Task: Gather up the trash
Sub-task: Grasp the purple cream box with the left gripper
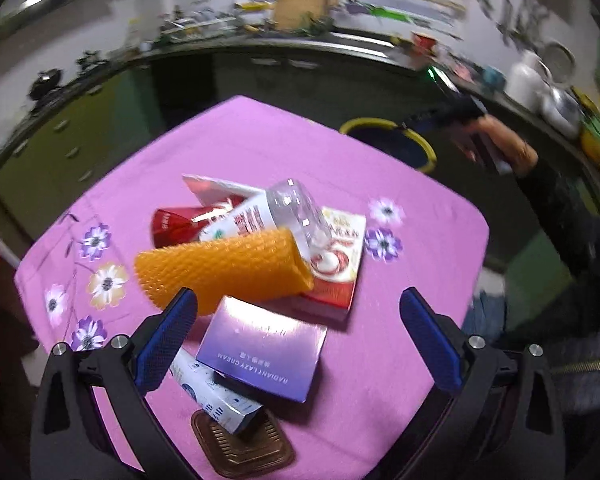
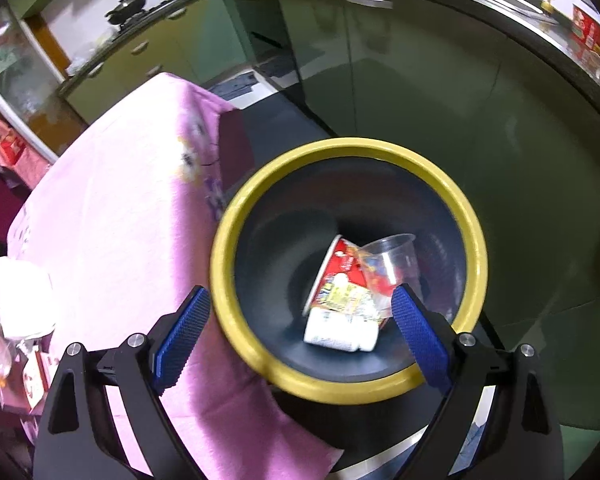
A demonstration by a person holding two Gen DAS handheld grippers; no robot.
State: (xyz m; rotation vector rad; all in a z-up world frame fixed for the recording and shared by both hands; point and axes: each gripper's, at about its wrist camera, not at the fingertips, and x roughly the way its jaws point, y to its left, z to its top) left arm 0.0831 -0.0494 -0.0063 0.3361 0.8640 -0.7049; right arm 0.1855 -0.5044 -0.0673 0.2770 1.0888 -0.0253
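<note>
In the left wrist view a pile of trash lies on the pink flowered tablecloth point(image 1: 412, 264): an orange foam net sleeve point(image 1: 224, 270), a clear plastic bottle point(image 1: 276, 210), a red-and-white carton point(image 1: 336, 264), a red packet point(image 1: 176, 224), a purple box point(image 1: 264, 354), a blue-and-white box point(image 1: 216, 396) and a brown tray point(image 1: 244, 448). My left gripper point(image 1: 300, 336) is open just above the purple box. In the right wrist view my right gripper point(image 2: 300, 336) is open and empty over the yellow-rimmed dark bin point(image 2: 236, 336), which holds a red noodle cup point(image 2: 340, 280), a clear cup point(image 2: 392, 260) and a white bottle point(image 2: 340, 332).
The bin point(image 1: 424, 148) stands on the floor past the table's far right edge. Green kitchen cabinets point(image 2: 380, 60) and a cluttered counter with a sink point(image 1: 340, 20) run behind. The other hand and gripper point(image 1: 500, 140) hover over the bin.
</note>
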